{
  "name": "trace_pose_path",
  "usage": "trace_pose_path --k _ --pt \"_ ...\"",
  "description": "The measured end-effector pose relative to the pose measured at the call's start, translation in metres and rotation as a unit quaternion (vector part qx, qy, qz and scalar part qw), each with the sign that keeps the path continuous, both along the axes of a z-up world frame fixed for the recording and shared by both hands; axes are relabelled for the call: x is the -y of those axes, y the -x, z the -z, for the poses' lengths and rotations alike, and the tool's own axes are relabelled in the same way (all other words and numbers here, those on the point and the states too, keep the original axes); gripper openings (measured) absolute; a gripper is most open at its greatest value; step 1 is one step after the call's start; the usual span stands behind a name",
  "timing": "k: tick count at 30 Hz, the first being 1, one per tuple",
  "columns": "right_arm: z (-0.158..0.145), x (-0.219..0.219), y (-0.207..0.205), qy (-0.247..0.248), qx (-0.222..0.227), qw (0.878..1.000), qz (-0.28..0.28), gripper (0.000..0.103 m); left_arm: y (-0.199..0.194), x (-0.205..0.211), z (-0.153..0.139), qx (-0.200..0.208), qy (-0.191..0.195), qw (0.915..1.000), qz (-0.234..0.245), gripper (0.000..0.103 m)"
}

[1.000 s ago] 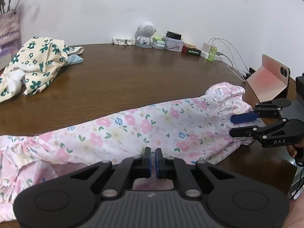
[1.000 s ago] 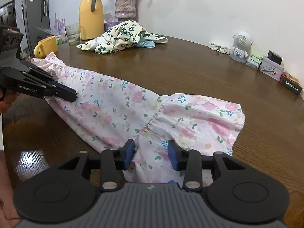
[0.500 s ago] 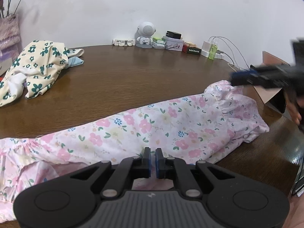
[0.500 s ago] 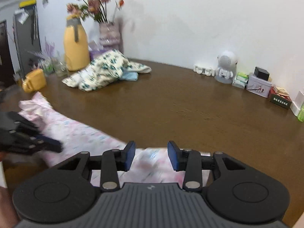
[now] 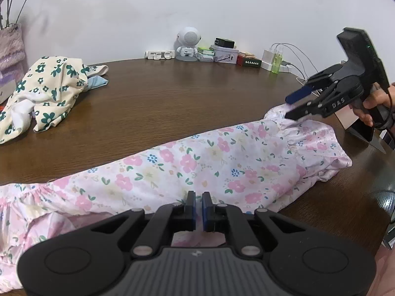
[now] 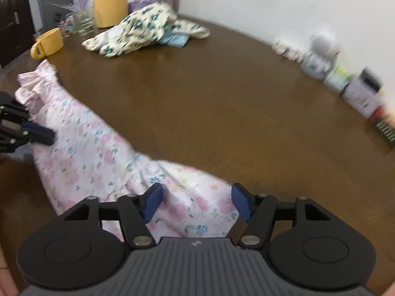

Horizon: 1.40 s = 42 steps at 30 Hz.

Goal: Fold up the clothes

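A pink floral dress (image 5: 197, 167) lies folded into a long strip across the brown table (image 5: 172, 103). My left gripper (image 5: 198, 203) is shut, its tips at the dress's near edge; whether cloth is pinched between them is hidden. My right gripper (image 6: 197, 198) is open wide, hovering just over the ruffled end of the dress (image 6: 103, 153). In the left wrist view the right gripper (image 5: 293, 106) sits above the far right end of the dress. In the right wrist view the left gripper (image 6: 37, 130) is at the far left over the dress.
A cream garment with green flowers (image 5: 47, 91) lies crumpled at the back left, with a blue cloth (image 5: 97, 82). A robot figurine (image 5: 188, 44), boxes and chargers (image 5: 271, 59) line the wall. A yellow jug (image 6: 109, 0), glass (image 6: 84, 21) and yellow cup (image 6: 48, 43) stand at the table's far end.
My right gripper let go of the dress's end, lifted, opened wider, and came back down over the ruffled end. The left gripper stayed shut in place.
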State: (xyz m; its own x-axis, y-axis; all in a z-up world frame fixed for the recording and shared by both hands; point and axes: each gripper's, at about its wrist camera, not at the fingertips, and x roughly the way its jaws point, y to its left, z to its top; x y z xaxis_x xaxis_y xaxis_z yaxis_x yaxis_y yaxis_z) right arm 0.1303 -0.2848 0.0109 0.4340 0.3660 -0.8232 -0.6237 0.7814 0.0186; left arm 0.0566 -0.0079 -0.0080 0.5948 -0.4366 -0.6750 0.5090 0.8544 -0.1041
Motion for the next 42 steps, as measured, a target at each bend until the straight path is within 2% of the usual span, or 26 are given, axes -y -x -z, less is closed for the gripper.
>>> trace_pose_path --k 1,3,7,10,16,17,19,21,22,23,24,26,28,30,34,35,38,42 --pt "0.001 0.001 -0.003 0.005 -0.008 1.000 -0.006 0.039 0.000 0.000 0.000 -0.001 0.001 1.0000 -0.001 0.006" --pt "0.005 -0.003 0.001 0.009 -0.029 0.999 -0.030 0.016 -0.001 0.000 0.000 -0.004 0.003 1.0000 -0.006 0.006" --pt "-0.001 -0.003 0.018 0.030 -0.033 0.997 -0.056 0.013 -0.003 0.000 -0.001 -0.006 0.004 0.9999 -0.012 0.006" --pt "0.006 -0.001 0.023 0.050 -0.031 0.997 -0.045 0.012 -0.003 0.001 -0.001 -0.004 0.003 0.9999 -0.015 0.006" --pt "0.009 -0.001 0.030 0.047 -0.008 0.998 -0.034 0.012 -0.004 0.000 0.000 0.000 0.004 0.9998 -0.018 0.006" --pt "0.008 -0.001 0.030 0.049 -0.008 0.998 -0.033 0.013 -0.003 0.000 0.000 -0.001 0.007 0.9998 -0.016 0.007" --pt "-0.005 0.002 0.033 0.014 0.003 1.000 -0.025 0.018 -0.001 -0.002 -0.002 -0.002 0.017 0.9998 -0.011 0.021" --pt "-0.022 0.002 0.040 -0.023 0.024 0.999 -0.020 0.040 0.006 -0.009 -0.011 0.014 0.032 0.9993 -0.015 0.042" --pt "-0.033 0.001 0.045 -0.043 0.041 0.998 -0.019 0.052 0.010 -0.017 -0.017 0.027 0.040 0.9985 -0.026 0.048" --pt "-0.043 0.000 0.050 -0.063 0.058 0.996 -0.018 0.060 0.015 -0.026 -0.025 0.041 0.050 0.9970 -0.041 0.058" --pt "-0.050 -0.005 0.056 -0.073 0.070 0.995 -0.023 0.063 0.019 -0.034 -0.032 0.052 0.060 0.9952 -0.058 0.072" --pt "-0.061 -0.020 0.065 -0.087 0.093 0.991 -0.032 0.080 0.026 -0.061 -0.046 0.071 0.088 0.9877 -0.108 0.089" --pt "-0.063 -0.043 0.073 -0.092 0.105 0.989 -0.041 0.081 0.030 -0.089 -0.056 0.080 0.111 0.9771 -0.163 0.090" --pt "-0.059 -0.063 0.076 -0.101 0.103 0.988 -0.048 0.082 0.031 -0.118 -0.061 0.081 0.120 0.9631 -0.227 0.091" --pt "-0.039 -0.097 0.077 -0.112 0.085 0.989 -0.051 0.082 0.023 -0.163 -0.055 0.069 0.106 0.9326 -0.338 0.089" --pt "-0.033 -0.102 0.076 -0.116 0.077 0.989 -0.047 0.082 0.019 -0.171 -0.050 0.061 0.099 0.9282 -0.354 0.087" --pt "-0.014 -0.117 0.073 -0.123 0.055 0.990 -0.033 0.082 0.005 -0.187 -0.034 0.023 0.078 0.9244 -0.373 0.082" --pt "0.004 -0.128 0.080 -0.112 0.046 0.992 -0.027 0.082 -0.013 -0.197 -0.014 -0.016 0.077 0.9239 -0.375 0.070"
